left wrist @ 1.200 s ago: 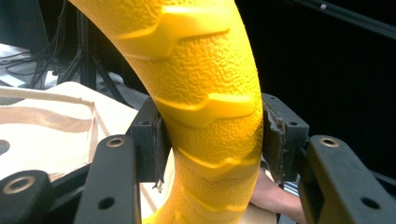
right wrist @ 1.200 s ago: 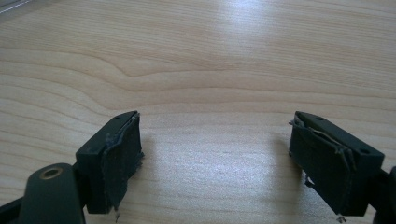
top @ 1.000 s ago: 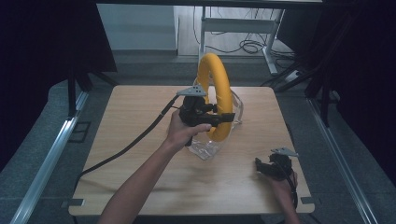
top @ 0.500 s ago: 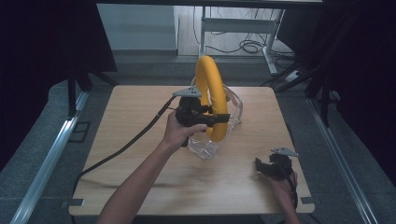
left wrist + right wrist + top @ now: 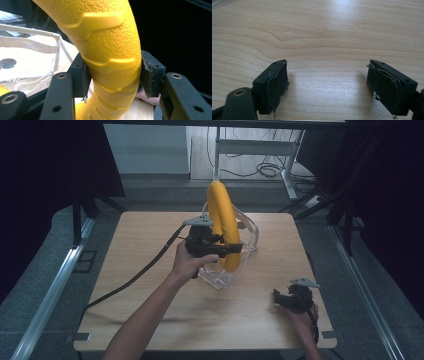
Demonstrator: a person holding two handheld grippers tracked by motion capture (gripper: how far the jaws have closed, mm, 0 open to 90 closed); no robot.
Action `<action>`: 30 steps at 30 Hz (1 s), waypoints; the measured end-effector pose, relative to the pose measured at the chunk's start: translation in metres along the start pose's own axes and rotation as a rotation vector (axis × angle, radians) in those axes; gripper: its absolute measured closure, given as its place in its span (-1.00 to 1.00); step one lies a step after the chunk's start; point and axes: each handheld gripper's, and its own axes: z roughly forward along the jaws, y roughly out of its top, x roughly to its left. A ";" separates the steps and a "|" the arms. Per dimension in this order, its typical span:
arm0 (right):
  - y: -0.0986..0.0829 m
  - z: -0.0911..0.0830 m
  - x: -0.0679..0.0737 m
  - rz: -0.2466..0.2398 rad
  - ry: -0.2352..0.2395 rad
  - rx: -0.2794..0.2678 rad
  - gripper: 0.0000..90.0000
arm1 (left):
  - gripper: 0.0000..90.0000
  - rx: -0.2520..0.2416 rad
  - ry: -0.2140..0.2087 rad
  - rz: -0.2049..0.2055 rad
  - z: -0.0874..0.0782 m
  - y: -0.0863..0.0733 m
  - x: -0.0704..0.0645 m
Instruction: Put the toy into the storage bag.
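We see the yellow ring [image 5: 223, 225] standing upright near the middle of the desk [image 5: 145, 235], its lower part inside a clear plastic bag [image 5: 248, 236]. Our left gripper [image 5: 227, 248] is clamped on the ring's lower near arc, pads pressed to both sides. Our right gripper [image 5: 281, 298] rests at the desk's near right corner, jaws wide apart over bare wood.

High view: above person's side, facing forward and down over whole wooden surface [image 5: 150, 310]. Left gripper view: very close on yellow ring [image 5: 110, 50], also seen from high view. Right gripper view: low, close, facing bare surface.
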 end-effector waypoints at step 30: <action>0.000 0.000 0.000 -0.003 0.000 0.002 -0.62 | 0.06 0.012 0.034 -0.113 -0.010 -0.024 0.025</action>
